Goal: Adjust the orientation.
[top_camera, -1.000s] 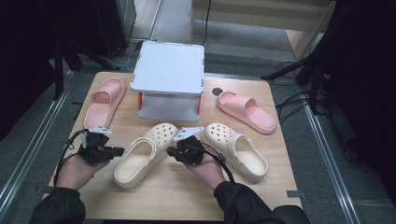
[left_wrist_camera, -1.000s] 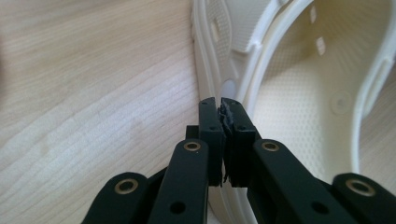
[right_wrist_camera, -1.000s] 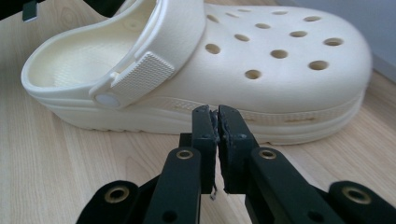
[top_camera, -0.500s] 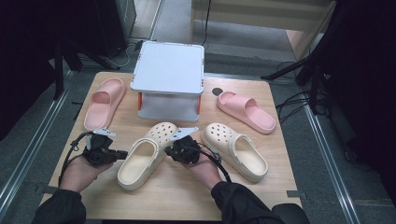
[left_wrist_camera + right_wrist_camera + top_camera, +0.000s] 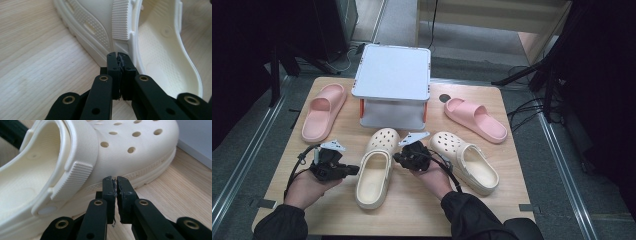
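Clogs in cream sit toward the near edge of the tabletop [image 5: 512, 200]. The left cream clog [image 5: 376, 167] lies between both tools, toe pointing at the white box [image 5: 392, 85]. The left hand-held gripper [image 5: 349, 170] presses its closed jaws against that clog's left side by the strap, nothing pinched between them. The right hand-held gripper [image 5: 398, 158] (jaws likewise pressed together) meets the clog's right side. The right cream clog [image 5: 469, 162] lies just beside the right hand [image 5: 432, 175]. Pink slides [image 5: 323, 111] flank the box near the far corners.

left tongs [image 5: 353, 170] and right tongs [image 5: 397, 158] flank the clog [image 5: 374, 172].
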`<action>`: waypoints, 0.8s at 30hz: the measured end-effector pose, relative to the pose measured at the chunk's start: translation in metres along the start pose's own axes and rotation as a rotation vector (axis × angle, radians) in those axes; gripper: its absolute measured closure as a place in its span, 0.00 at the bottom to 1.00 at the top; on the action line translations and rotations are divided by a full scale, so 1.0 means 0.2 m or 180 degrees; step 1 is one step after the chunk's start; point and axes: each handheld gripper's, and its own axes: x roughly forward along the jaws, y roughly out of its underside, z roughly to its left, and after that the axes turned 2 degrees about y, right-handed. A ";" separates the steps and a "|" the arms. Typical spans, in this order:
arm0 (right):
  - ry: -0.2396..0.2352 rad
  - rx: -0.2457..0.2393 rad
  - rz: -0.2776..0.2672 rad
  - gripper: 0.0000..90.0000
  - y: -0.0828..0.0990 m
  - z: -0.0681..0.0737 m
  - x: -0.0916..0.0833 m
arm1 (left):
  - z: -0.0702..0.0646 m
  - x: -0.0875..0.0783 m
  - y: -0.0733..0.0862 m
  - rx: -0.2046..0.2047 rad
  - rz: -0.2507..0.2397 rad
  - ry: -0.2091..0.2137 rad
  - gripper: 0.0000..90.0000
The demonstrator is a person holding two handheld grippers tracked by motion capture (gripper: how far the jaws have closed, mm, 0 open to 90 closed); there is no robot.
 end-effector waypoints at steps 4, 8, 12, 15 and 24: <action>-0.0012 0.0027 -0.0012 0.94 0.00 -0.03 -0.01 | 0.01 0.00 0.00 -0.0053 -0.0031 -0.0006 0.90; -0.0045 -0.0034 -0.0019 0.87 0.00 -0.04 -0.03 | 0.02 -0.05 -0.01 -0.0110 -0.0183 -0.0020 0.82; -0.0150 -0.0060 -0.0061 0.74 0.00 -0.04 -0.08 | 0.03 -0.09 -0.01 -0.0090 -0.0264 -0.0045 0.69; -0.0260 -0.0041 -0.0078 0.66 0.01 -0.05 -0.14 | 0.04 -0.10 -0.02 -0.0100 -0.0261 -0.0089 0.57; -0.0330 -0.0058 -0.0092 0.66 0.06 -0.05 -0.34 | 0.06 -0.11 -0.06 -0.0039 -0.0283 -0.0111 0.46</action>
